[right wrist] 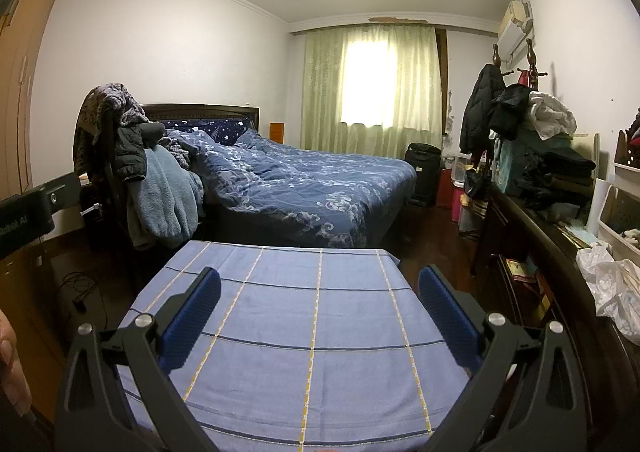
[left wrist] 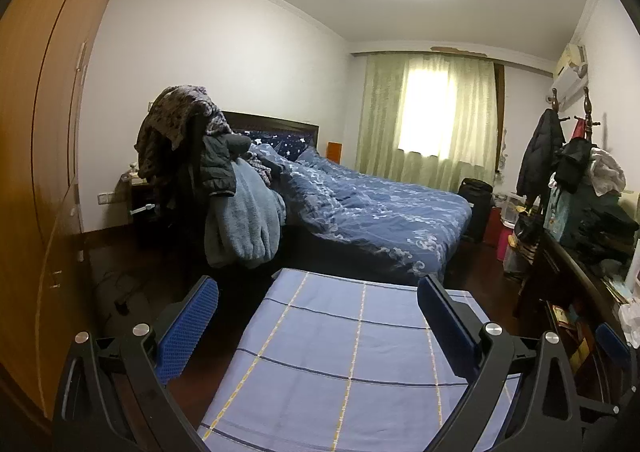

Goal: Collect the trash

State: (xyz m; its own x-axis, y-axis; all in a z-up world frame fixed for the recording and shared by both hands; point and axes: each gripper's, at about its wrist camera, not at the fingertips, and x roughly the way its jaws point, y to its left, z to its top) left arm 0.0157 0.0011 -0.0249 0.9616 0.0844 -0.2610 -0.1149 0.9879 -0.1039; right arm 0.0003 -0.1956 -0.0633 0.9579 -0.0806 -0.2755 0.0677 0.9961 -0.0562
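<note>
No trash shows on the blue checked tablecloth [left wrist: 340,352] that covers a small table under both grippers. My left gripper [left wrist: 318,290] hangs open above it, blue pads wide apart and nothing between them. In the right wrist view my right gripper [right wrist: 320,282] is also open and empty over the same cloth [right wrist: 312,312]. A crumpled white plastic bag [right wrist: 612,288] lies on the dark sideboard at the far right. The body of the left gripper [right wrist: 24,212] pokes in at the left edge of the right wrist view.
A bed with a blue quilt [left wrist: 380,212] stands beyond the table. A chair piled with clothes [left wrist: 208,180] is at its left. A wooden wardrobe [left wrist: 36,132] lines the left wall. A cluttered dark sideboard [right wrist: 532,236] and coat rack [right wrist: 500,92] fill the right side.
</note>
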